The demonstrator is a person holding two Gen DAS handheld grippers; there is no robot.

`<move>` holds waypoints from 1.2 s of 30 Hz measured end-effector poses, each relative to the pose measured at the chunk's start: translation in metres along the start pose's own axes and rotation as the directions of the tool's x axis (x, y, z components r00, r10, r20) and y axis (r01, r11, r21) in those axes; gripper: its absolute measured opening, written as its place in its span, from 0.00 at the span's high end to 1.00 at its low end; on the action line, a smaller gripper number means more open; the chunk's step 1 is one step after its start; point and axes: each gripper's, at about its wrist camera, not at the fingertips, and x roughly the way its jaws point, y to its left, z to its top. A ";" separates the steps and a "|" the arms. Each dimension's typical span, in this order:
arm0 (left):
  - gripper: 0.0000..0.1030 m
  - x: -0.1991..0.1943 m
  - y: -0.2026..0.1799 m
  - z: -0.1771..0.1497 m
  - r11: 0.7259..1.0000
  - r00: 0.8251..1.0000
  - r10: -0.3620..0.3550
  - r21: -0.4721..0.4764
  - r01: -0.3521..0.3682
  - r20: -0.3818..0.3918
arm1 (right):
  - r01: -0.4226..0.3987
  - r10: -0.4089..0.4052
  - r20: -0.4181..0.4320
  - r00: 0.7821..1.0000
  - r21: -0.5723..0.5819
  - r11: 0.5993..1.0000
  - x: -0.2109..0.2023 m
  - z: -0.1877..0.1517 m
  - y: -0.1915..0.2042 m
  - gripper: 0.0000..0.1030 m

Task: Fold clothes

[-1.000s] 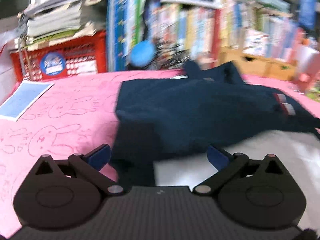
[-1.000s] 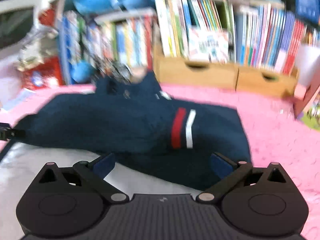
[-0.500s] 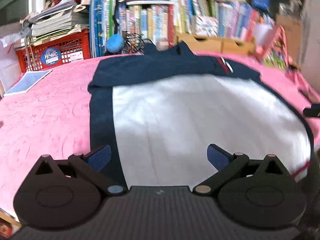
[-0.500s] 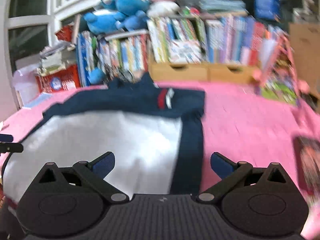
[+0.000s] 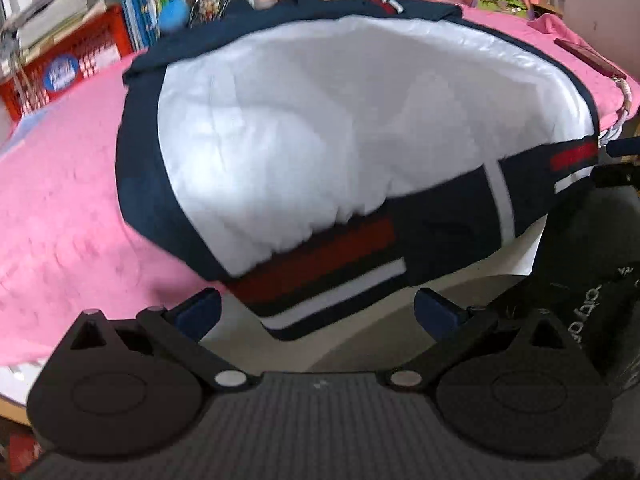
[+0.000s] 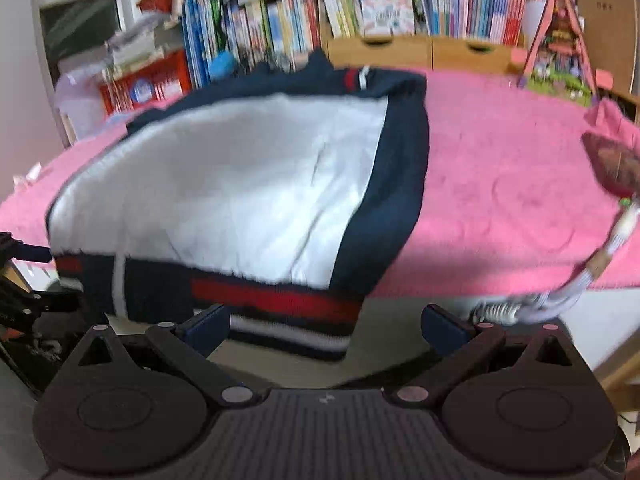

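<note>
The navy-and-white jacket (image 5: 340, 128) fills the frame's centre, spread on the pink counter (image 5: 60, 208) (striped hem hanging over the near edge). At bottom centre, left gripper (image 5: 318, 314) and right gripper (image 6: 326, 326) both gape wide, holding nothing.

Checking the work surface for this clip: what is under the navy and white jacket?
The navy and white jacket lies on a pink textured cover; its striped hem hangs over the front edge. Anything beneath the jacket is hidden.

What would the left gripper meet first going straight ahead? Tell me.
Probably the striped hem of the jacket, hanging over the table's near edge between the open fingers of the left gripper. Depth is unclear.
</note>
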 end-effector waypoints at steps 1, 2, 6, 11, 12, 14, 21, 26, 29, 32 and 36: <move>0.00 0.004 0.001 -0.002 1.000 1.000 -0.010 -0.010 0.010 -0.009 | 0.001 -0.001 -0.011 1.000 -0.017 1.000 0.002 -0.001 0.002 0.00; 0.00 0.008 0.002 -0.003 1.000 1.000 -0.017 -0.021 0.017 -0.022 | 0.005 -0.006 -0.020 1.000 -0.035 0.999 0.004 -0.002 0.005 0.00; 0.00 0.016 0.004 -0.009 0.999 0.999 -0.016 -0.048 0.014 -0.036 | -0.001 -0.002 -0.048 0.999 -0.049 0.999 0.019 -0.007 0.006 0.02; 0.00 0.020 0.001 -0.011 0.998 0.999 0.031 -0.049 -0.033 -0.027 | -0.036 0.038 -0.081 0.996 0.030 0.999 0.039 -0.014 -0.003 0.32; 0.00 0.018 0.001 -0.011 0.998 0.999 0.042 -0.048 -0.042 -0.013 | -0.040 0.044 -0.096 0.994 0.039 0.998 0.042 -0.015 -0.004 0.43; 0.00 0.012 0.001 -0.010 0.997 0.998 0.063 -0.049 -0.062 0.024 | -0.042 0.048 -0.109 0.993 0.053 0.998 0.043 -0.018 -0.005 0.52; 0.00 -0.035 0.007 0.001 0.996 0.976 0.076 -0.053 -0.066 0.202 | -0.028 0.027 -0.031 0.999 -0.032 0.999 -0.002 -0.001 0.010 0.62; 0.00 -0.055 0.017 0.025 0.994 0.948 0.088 -0.093 -0.062 0.305 | -0.014 0.021 0.076 0.997 -0.093 0.996 -0.037 0.019 0.027 0.61; 0.00 -0.054 0.019 0.036 0.992 0.936 0.116 -0.078 -0.096 0.332 | -0.001 0.015 0.142 0.990 -0.097 0.995 -0.043 0.031 0.030 0.58; 0.00 -0.049 0.023 0.050 0.990 0.925 0.141 -0.061 -0.127 0.353 | 0.013 0.005 0.171 0.985 -0.106 0.994 -0.038 0.048 0.029 0.54; 0.00 -0.043 0.031 0.065 0.988 0.917 0.158 -0.059 -0.146 0.366 | 0.022 -0.004 0.185 0.983 -0.095 0.995 -0.017 0.073 0.028 0.53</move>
